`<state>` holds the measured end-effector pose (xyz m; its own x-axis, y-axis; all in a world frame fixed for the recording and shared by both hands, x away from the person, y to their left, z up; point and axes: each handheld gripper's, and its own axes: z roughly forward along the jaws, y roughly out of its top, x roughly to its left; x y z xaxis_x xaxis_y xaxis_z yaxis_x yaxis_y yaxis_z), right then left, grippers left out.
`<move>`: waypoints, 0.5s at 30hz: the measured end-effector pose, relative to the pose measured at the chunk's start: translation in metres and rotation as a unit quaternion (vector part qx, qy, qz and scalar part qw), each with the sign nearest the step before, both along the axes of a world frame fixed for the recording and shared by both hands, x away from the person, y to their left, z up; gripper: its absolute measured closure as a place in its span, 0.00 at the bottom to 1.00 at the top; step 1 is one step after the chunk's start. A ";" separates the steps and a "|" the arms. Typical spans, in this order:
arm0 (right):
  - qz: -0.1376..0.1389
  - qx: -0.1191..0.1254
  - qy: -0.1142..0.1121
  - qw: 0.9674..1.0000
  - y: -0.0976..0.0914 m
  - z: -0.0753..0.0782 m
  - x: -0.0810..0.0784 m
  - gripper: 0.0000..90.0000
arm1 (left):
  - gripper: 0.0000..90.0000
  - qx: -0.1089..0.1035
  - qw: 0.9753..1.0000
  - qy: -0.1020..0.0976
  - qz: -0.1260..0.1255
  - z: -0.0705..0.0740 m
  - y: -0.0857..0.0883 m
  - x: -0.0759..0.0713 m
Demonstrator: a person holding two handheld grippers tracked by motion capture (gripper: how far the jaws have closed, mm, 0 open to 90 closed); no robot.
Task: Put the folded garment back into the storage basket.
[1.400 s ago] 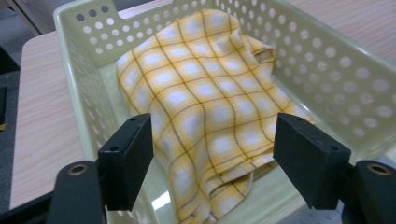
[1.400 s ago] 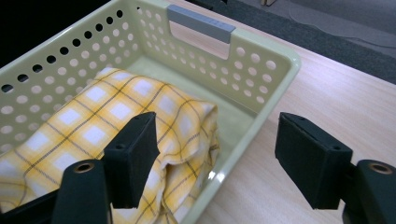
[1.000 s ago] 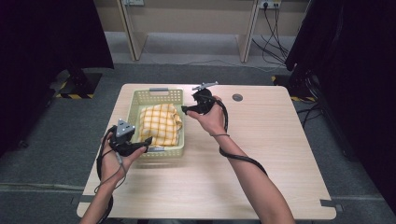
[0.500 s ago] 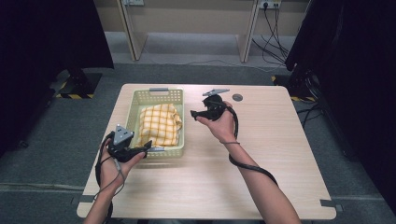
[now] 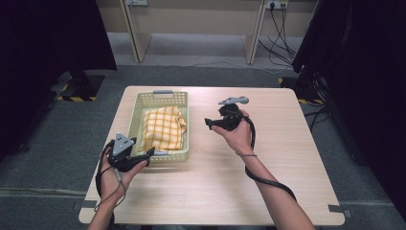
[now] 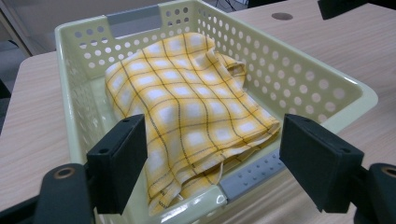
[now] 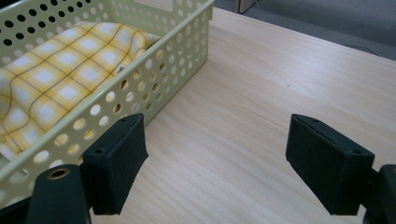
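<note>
A pale green perforated basket (image 5: 139, 112) stands on the wooden table, left of centre. Inside it lies a folded yellow checked cloth (image 5: 163, 128). The left gripper view looks over the basket's near rim (image 6: 243, 179) at the cloth (image 6: 187, 112), which fills most of the basket floor. My left gripper (image 5: 152, 153) is open just off the basket's near left corner, with nothing between its jaws. My right gripper (image 5: 209, 123) is open to the right of the basket, over bare table. The right gripper view has the basket wall (image 7: 154, 79) and the cloth (image 7: 60, 65) at its left.
The table (image 5: 287, 158) has bare wood to the right of the basket and in front of it. A small round grommet (image 6: 281, 16) sits in the tabletop beyond the basket. Dark curtains, cables and table legs stand around on the grey floor.
Both grippers have drawn back from the basket: the right one moved right and toward me, the left one moved down toward the table's near left. The cloth stays in the basket.
</note>
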<state>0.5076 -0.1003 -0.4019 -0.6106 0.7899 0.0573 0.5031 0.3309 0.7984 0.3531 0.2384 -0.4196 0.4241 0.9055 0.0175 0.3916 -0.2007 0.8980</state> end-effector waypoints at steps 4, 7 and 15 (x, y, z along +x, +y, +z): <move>0.003 0.000 0.000 1.000 -0.005 -0.002 -0.006 0.23 | 0.26 0.001 1.000 0.000 -0.001 -0.002 0.001 -0.002; 0.003 -0.001 0.001 1.000 -0.007 -0.004 -0.008 0.23 | 0.26 0.001 1.000 0.002 -0.004 -0.003 0.000 -0.002; 0.000 -0.004 0.000 1.000 -0.015 -0.010 -0.013 0.23 | 0.26 0.001 1.000 -0.005 -0.007 -0.005 -0.001 -0.007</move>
